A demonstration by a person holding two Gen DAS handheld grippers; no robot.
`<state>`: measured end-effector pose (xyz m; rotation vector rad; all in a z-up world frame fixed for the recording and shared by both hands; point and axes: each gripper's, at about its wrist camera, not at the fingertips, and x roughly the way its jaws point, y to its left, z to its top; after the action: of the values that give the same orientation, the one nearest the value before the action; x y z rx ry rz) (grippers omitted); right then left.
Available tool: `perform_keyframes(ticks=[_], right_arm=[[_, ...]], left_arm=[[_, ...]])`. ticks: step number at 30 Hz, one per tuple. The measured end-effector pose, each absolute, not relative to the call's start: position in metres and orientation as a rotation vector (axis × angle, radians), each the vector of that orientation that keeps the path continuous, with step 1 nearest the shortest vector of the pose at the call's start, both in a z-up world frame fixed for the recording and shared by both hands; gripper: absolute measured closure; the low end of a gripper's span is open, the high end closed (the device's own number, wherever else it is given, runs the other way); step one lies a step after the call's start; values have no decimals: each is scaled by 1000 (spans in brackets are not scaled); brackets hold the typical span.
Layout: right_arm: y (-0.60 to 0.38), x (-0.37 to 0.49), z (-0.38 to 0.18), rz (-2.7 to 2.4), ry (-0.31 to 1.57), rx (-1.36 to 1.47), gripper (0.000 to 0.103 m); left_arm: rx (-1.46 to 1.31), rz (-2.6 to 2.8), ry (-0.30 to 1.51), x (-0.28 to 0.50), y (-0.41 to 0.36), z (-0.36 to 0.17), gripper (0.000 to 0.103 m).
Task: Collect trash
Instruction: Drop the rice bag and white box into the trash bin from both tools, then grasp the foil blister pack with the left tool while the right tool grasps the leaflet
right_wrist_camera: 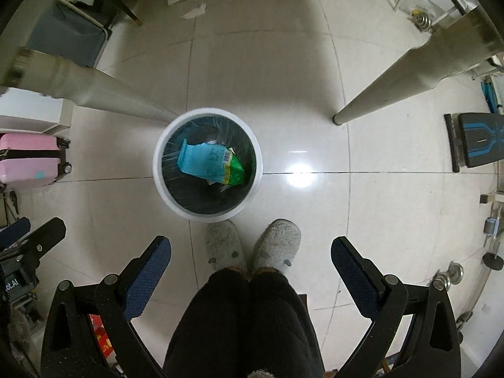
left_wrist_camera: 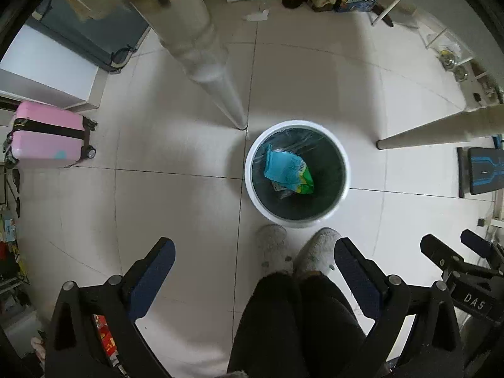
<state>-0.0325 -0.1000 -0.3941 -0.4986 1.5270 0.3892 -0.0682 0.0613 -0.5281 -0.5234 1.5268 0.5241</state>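
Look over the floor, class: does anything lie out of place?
Yes. A crumpled white paper scrap lies loose on the tiles at the far end, well away from the white bin, which already holds a blue-green wrapper.

I stand on a pale, glossy tile floor [right_wrist_camera: 283, 100] with thin dark grout lines; a bright light glare [right_wrist_camera: 299, 179] shines on it. Left of that glare lies a pink suitcase [right_wrist_camera: 30, 160]; right of it, a black bench pad [right_wrist_camera: 478, 140]. Two cream table legs [right_wrist_camera: 400, 75] slant above it.
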Motion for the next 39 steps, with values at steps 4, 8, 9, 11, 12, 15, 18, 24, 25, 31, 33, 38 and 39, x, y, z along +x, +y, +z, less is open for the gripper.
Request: perform_keyframes(ticks=[4,8,9,11,12,15,18,24,25,31,33,38,39], right_arm=[[-96,-41,-336,407,1507,-496,1],[-89,-51,-270,428,1500,-469,1],[-88,-53,-257,432,1501,-458,1],[-84,-54,-223,439,1495,-422,1],[-81,-53,-205,443,1488,-401,1],[-72,-43,-158,458,1451,-339,1],[-65,-22,-120,447,1413,-297,1],[-50,69,-67,388,1327,-295,0],[-50,81,-63,380,1324,-299,0],[-33,202,-80,361,1354,-394,0],[-24,240,-96,367,1376,-440,0],[5,319,-146,386,1447,-582,0],[11,333,-156,392,1455,-605,0]], left_arm=[[-507,517,1503,-78,59,-470,0],[-487,530,1472,-84,60,-413,0],[-478,533,1458,-85,63,-396,0],[-466,547,1433,-85,68,-371,0],[-462,552,1414,-83,71,-358,0],[-423,579,1339,-67,83,-320,0],[-390,605,1266,-42,98,-291,0],[-352,606,1182,28,125,-264,0],[-347,595,1185,46,128,-264,0],[-270,551,1288,147,133,-293,0],[-279,521,1358,183,139,-314,0],[-237,417,1503,248,136,-365,0],[-230,405,1530,256,137,-374,0]])
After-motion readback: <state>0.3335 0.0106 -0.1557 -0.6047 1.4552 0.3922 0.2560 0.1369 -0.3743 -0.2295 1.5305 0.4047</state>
